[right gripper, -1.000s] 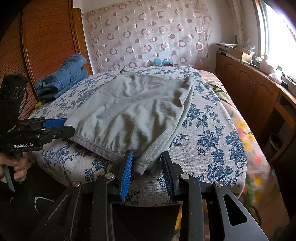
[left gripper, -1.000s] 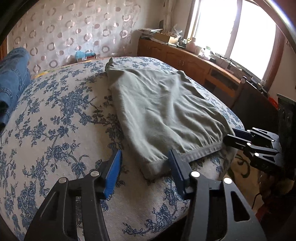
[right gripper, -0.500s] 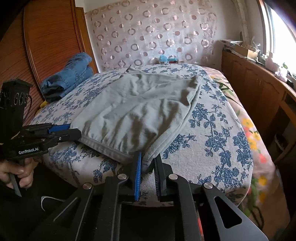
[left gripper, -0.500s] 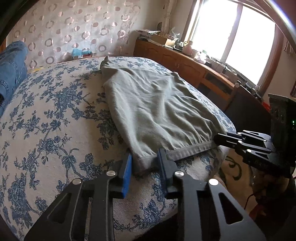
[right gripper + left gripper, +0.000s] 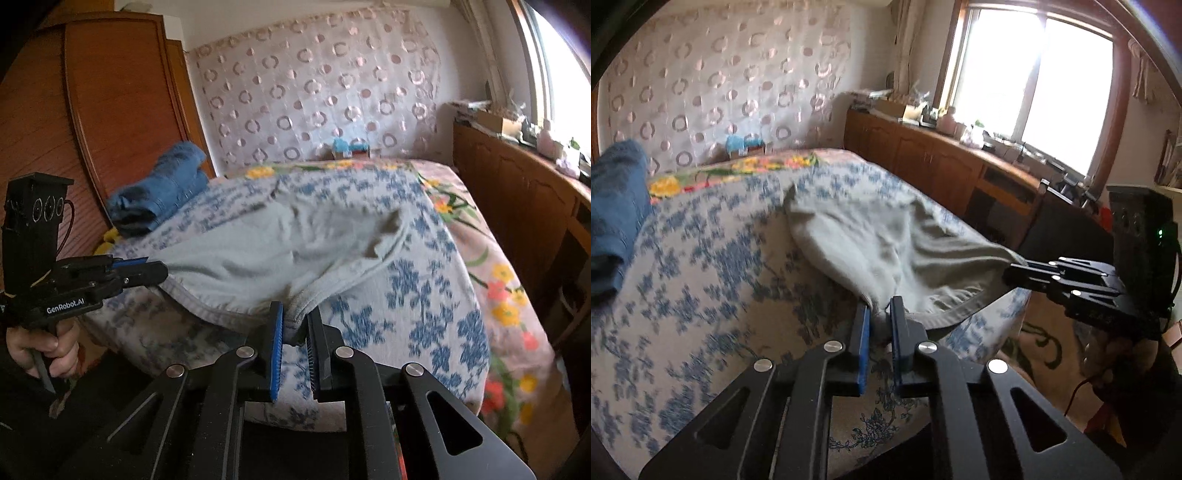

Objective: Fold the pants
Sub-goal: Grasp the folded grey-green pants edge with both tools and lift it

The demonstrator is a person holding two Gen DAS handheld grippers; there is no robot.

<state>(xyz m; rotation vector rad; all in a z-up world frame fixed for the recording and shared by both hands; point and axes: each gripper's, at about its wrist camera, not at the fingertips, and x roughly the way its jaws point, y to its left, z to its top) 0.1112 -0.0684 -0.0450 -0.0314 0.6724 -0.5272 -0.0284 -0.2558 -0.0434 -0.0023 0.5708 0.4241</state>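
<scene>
Grey-green pants point(image 5: 879, 236) lie along the bed, their near hem edge lifted off the blue-flowered cover point(image 5: 701, 277). In the left wrist view my left gripper point(image 5: 878, 310) has its jaws closing on the hem's left corner, with the cloth pinched between the blue pads. My right gripper point(image 5: 1012, 271) holds the hem's other corner at the right. In the right wrist view the right gripper point(image 5: 295, 314) is shut on that corner of the pants point(image 5: 280, 243). The left gripper point(image 5: 159, 271) grips the far corner, held by a hand point(image 5: 44, 343). The hem sags between both grippers.
Folded blue jeans point(image 5: 159, 192) sit on the bed by the wooden headboard point(image 5: 110, 110). A low wooden cabinet point(image 5: 942, 162) with clutter runs under the window along the bed's right side. A patterned rug point(image 5: 1034, 343) covers the floor at the bed's foot.
Both grippers closed on the hem corners, the left from wide open. Then both rose, lifting the near edge of the pants off the bed so the cloth bunches.
</scene>
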